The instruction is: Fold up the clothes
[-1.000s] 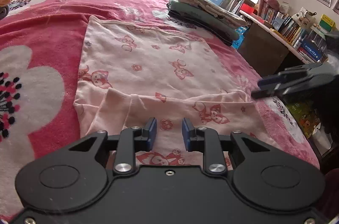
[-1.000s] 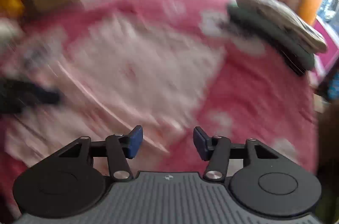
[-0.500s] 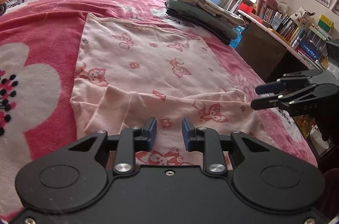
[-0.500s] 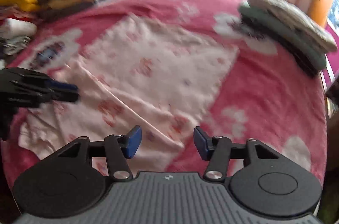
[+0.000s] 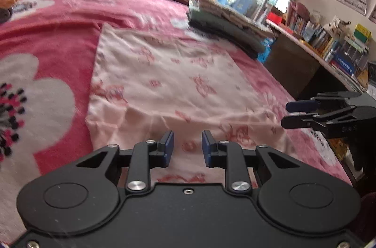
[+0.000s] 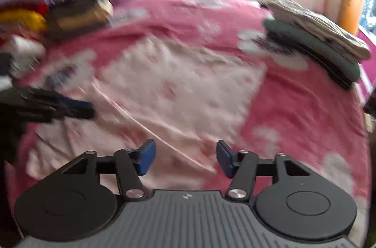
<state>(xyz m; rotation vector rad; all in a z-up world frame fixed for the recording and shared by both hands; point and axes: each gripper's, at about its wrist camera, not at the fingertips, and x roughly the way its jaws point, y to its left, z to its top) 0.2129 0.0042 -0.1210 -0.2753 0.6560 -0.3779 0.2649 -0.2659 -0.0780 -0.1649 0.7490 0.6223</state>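
Pale printed garment lies on pink blanket.

Garment flat on the bed

Beyond the garment's far right corner sits a folded stack; a heap of clothes lies off its far left; right of the bed stands a bookshelf.

The right gripper sits at the bottom centre, jaws spread wide with nothing between them — over the pale pink garment on the pink blanket. The left gripper pokes in at mid-left, blurred.
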